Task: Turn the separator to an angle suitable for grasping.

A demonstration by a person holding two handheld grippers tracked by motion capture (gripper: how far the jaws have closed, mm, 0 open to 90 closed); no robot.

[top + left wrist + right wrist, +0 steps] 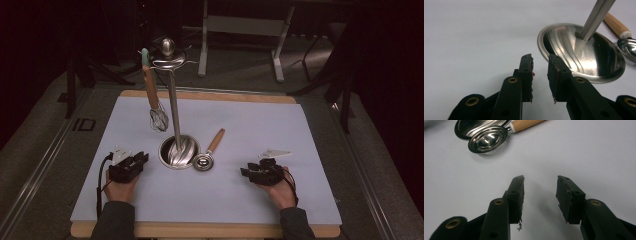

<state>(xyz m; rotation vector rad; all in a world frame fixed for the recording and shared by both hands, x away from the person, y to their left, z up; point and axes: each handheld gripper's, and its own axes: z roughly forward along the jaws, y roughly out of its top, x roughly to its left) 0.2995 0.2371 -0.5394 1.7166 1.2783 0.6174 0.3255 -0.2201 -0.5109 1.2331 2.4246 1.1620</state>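
The left gripper (141, 161) lies low on the white mat (250, 130), held from behind by the person's left hand (120, 187), just left of the round steel base (178, 151) of the utensil stand. Its jaws point toward that base and stand apart with nothing between them; in the left gripper view the tips (540, 66) sit just short of the base's rim (544, 53).

From the base a steel pole (173, 105) rises to a ring of hooks, where a wooden-handled whisk (152, 95) hangs to the pole's left, clear of the mat. Touching the base's right edge lies a small wooden-handled measuring spoon (207, 154), its handle angled up and away to the right.

The right gripper (246, 172), held by the right hand (280, 190), rests well right of the base, jaws released and empty, aimed toward the spoon's bowl (487, 141). Bare mat lies between both grippers and around the base.

The mat covers a wooden board (210, 230); beyond it lie grey floor and dark table legs.
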